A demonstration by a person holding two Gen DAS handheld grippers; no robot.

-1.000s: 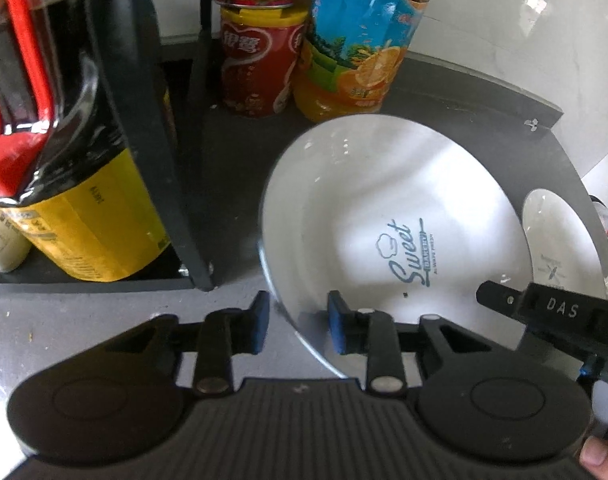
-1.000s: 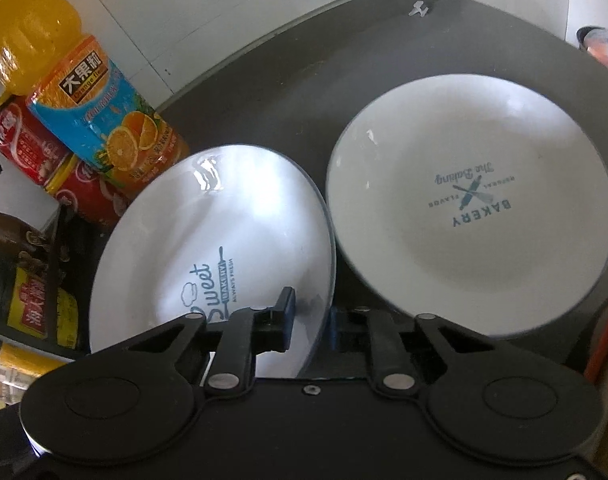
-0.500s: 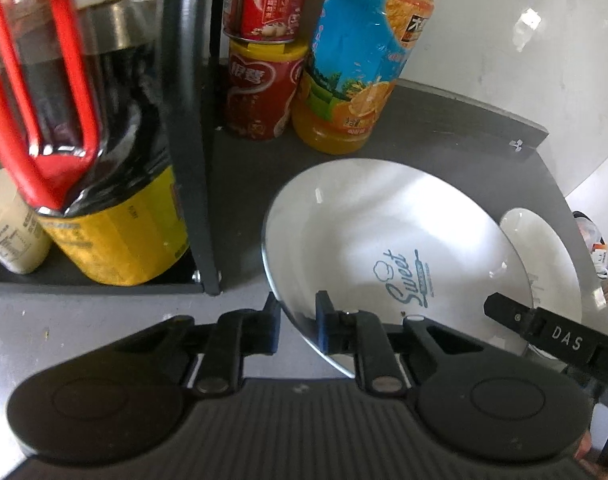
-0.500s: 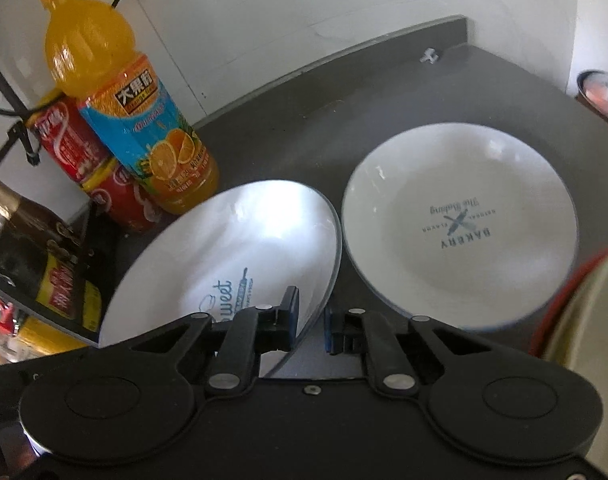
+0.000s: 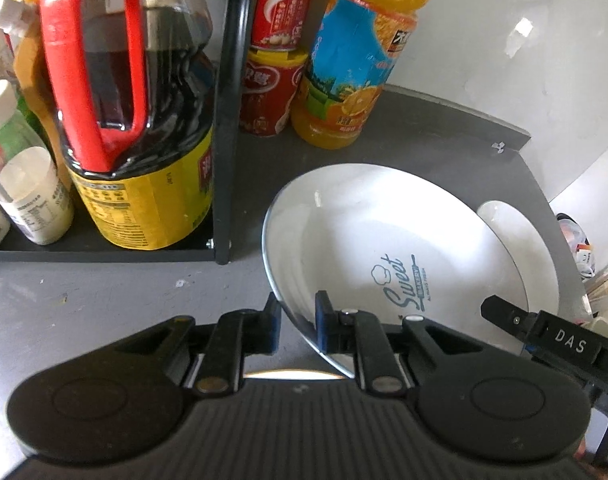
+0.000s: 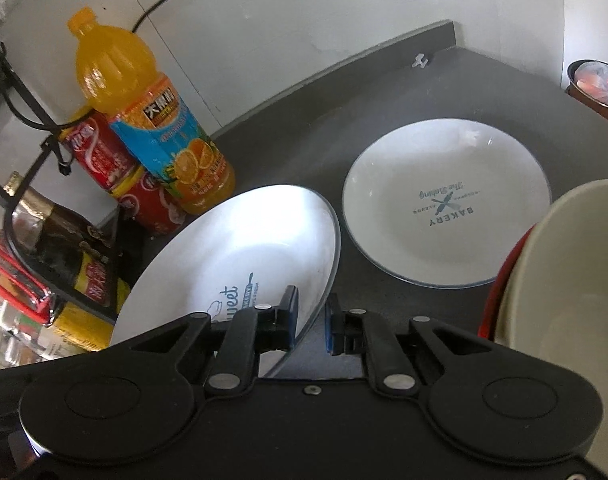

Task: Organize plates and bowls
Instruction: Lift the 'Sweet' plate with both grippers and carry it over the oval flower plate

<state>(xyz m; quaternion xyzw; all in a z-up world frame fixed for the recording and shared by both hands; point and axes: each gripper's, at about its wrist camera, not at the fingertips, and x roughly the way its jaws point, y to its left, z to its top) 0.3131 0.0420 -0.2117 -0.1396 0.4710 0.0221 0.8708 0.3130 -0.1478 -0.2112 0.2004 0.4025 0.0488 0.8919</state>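
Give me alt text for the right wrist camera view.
The right gripper grips the rim of a tilted white Sweet plate above a dark counter. A Bakery plate lies flat beyond; an orange juice bottle stands behind.

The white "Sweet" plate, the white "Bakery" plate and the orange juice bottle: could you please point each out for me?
White "Sweet" plate [image 5: 368, 236], left wrist view, bare inner surface.
White "Bakery" plate [image 6: 444, 164], right wrist view, bare inner surface.
Orange juice bottle [image 6: 163, 136], right wrist view, blue label.

Both wrist cameras sit close above the dark countertop [image 5: 424, 136], looking forward and down along their fingers. Each view takes in the "Sweet" plate [image 5: 384, 232] at lower centre, the orange juice bottle [image 6: 143, 120] above it, and the "Bakery" plate [image 6: 444, 200] to the right.
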